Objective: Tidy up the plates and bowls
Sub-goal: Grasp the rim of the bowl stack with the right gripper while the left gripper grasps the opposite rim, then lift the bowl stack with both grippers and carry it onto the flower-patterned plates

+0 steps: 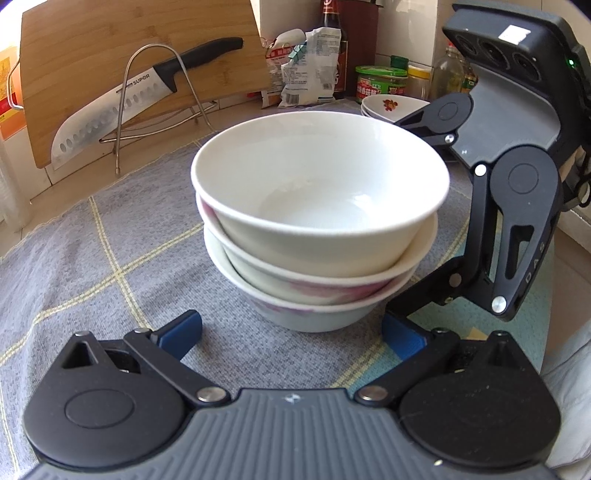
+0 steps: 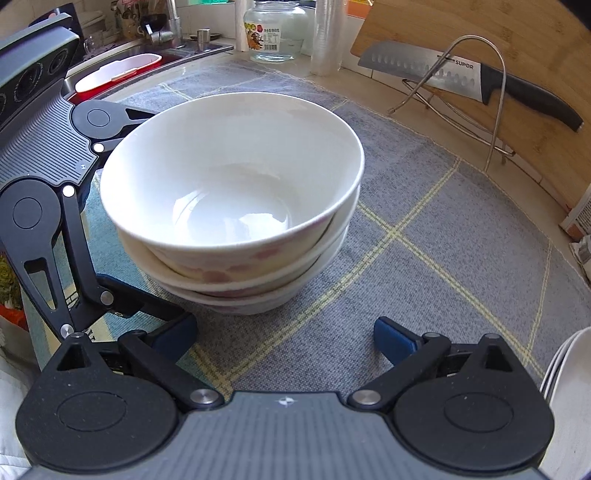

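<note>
Left wrist view first: a stack of three white ceramic bowls with pink markings [image 1: 317, 221] sits in the middle of a grey woven mat with yellow grid lines [image 1: 110, 258], just ahead of the left gripper [image 1: 291, 332]. Its blue-padded fingers [image 1: 183, 330] are spread wide, one either side of the stack's base, and don't seem to touch it. The right gripper [image 1: 406, 221] comes in from the right with its fingers also spread, one low by the bottom bowl and one up behind the top rim; can't tell if either touches. Far left, a wooden cutting board [image 1: 92, 55] leans upright with a black-handled steel knife [image 1: 147, 96] held on a wire rack [image 1: 162, 103]. Far right there's a small stack of white plates with a red flower print [image 1: 388, 105], with jars and packets behind it.

Right wrist view: same bowl stack [image 2: 232, 206], top bowl sitting a bit tilted. The right gripper [image 2: 284, 338] has its blue fingers [image 2: 393, 339] wide apart and short of the bowls. The left gripper [image 2: 122, 214] is at the left, gaping around that side of the stack. A clear glass jar [image 2: 275, 31] stands far back, and white plate edges [image 2: 569, 387] show at the near right.
</note>
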